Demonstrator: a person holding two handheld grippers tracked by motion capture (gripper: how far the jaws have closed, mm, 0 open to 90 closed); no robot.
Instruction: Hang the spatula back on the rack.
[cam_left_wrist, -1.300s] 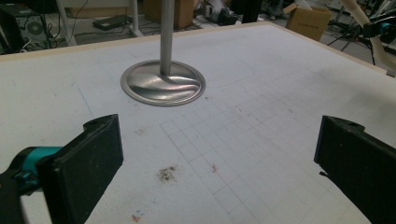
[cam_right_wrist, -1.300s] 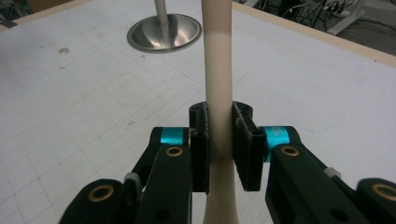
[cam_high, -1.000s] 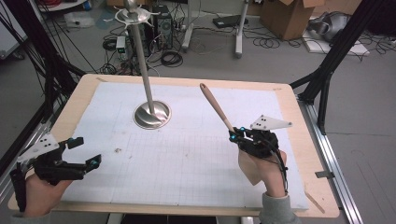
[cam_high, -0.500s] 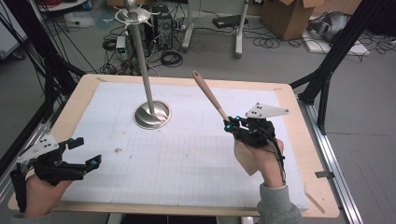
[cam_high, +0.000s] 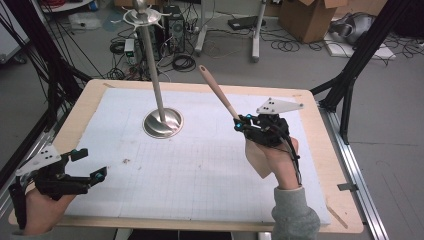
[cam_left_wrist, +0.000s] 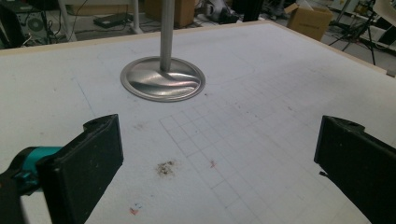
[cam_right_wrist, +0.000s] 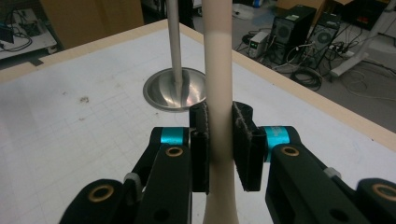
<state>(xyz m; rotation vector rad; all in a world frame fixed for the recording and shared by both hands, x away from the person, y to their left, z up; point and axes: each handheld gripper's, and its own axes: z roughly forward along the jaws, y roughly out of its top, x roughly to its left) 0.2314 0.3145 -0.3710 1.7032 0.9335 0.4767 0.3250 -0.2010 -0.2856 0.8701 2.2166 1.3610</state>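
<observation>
My right gripper (cam_high: 241, 123) is shut on a spatula (cam_high: 217, 95) held off the table at the right. Its wooden handle slants up and to the far left, and its pale blade hangs in front of the person's hand. In the right gripper view the pads (cam_right_wrist: 243, 140) press on the cream shaft of the spatula (cam_right_wrist: 218, 70) from both sides. A metal stand (cam_high: 162, 122) with a round base and a tall pole rises at the middle far part of the mat. My left gripper (cam_high: 91, 164) rests open at the near left corner, with nothing between its jaws and the stand's base (cam_left_wrist: 162, 78) ahead of it.
A white gridded mat (cam_high: 200, 175) covers the wooden table (cam_high: 327, 150). Small dirt specks (cam_left_wrist: 164, 168) lie on the mat near the left gripper. Black frame struts (cam_high: 350, 75) stand at both sides. Cables, computer cases and cardboard boxes (cam_high: 305, 17) sit on the floor beyond the far edge.
My right gripper has risen and moved toward the far side with the spatula, so the handle's tip now stands higher and closer to the stand. The left gripper has stayed put.
</observation>
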